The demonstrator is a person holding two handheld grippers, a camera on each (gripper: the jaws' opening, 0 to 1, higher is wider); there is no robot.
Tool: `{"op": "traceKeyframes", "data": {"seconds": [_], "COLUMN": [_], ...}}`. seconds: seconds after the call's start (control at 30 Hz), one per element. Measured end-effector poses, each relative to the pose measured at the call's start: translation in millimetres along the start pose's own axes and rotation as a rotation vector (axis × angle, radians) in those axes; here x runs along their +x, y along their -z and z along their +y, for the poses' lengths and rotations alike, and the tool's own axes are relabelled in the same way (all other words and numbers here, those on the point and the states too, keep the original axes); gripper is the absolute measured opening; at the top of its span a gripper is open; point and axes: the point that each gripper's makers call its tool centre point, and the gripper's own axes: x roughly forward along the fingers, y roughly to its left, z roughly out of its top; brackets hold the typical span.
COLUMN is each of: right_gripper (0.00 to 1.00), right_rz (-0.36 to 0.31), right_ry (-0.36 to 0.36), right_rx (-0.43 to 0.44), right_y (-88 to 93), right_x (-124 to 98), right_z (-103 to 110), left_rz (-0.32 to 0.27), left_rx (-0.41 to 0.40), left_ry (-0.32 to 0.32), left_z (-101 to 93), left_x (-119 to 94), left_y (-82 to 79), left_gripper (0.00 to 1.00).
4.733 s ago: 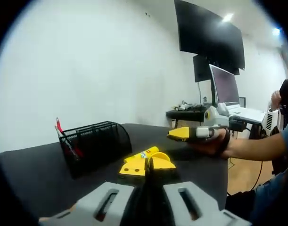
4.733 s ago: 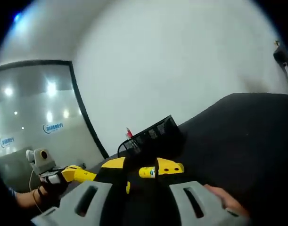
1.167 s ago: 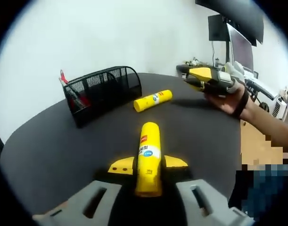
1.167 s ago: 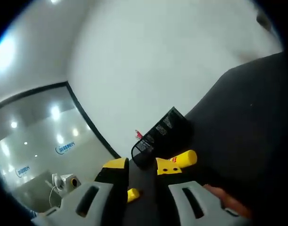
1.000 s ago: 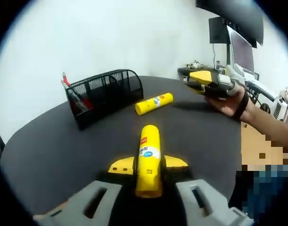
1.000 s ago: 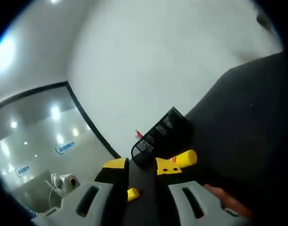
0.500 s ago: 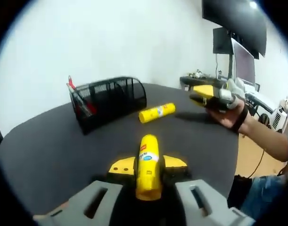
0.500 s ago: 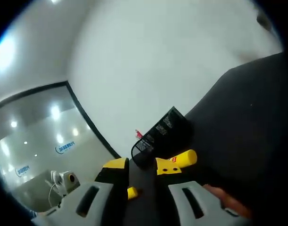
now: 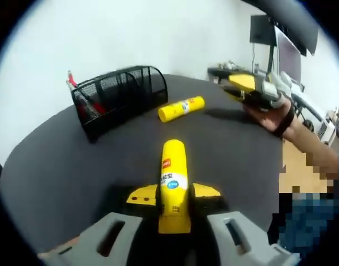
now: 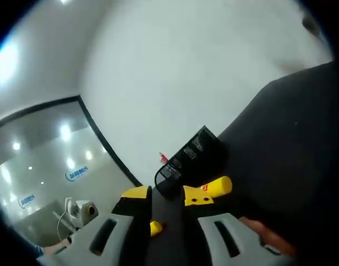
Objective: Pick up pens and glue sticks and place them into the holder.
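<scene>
Glue sticks and pens belong in the black mesh holder (image 9: 116, 97), which stands on a dark round worktop (image 9: 58, 172) near its far edge, against a white wall. Red pens (image 9: 83, 102) already lean inside the holder at its left end. One yellow glue stick (image 9: 182, 108) lies on its side on the worktop, just right of the holder and apart from it. A second yellow glue stick (image 9: 173, 185) is clamped between the yellow jaws of the left tongs (image 9: 173, 195), nose pointing toward the holder but well short of it. The right tongs (image 10: 165, 200), held in a hand (image 9: 272, 113) to the right of the holder, carry nothing, their jaws slightly parted. The gripped stick is smooth and round, so it may slip or tilt in the jaws; dropped short, it could roll across the worktop, or knock the light holder
</scene>
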Motion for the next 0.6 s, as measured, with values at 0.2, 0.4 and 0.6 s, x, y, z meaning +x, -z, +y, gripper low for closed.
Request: {"op": "traceKeyframes", "data": {"seconds": [0.2,0.4,0.6], "right_gripper": [0.18,0.18,0.18], "right_rz": [-0.002,-0.001,0.0], "right_ry": [-0.001,-0.002,-0.001], "right_rx": [0.002,0.003,0.001], "right_y": [-1.9,-3.8,-4.3], "right_x": [0.8,1.9,2.4], "right_z": [-2.6,-5.2,-6.6], "left_rz": [0.016,-0.058,-0.136], "left_rx": [0.027,0.01,-0.029], "left_ry": [-0.019,-0.048,-0.043], "left_z": [1.3,1.1,2.5], "left_x": [-1.8,-13.1,-25.1], "left_y": [-1.8,-12.6,-28.4], "left_gripper": [0.16,0.15,0.14]}}
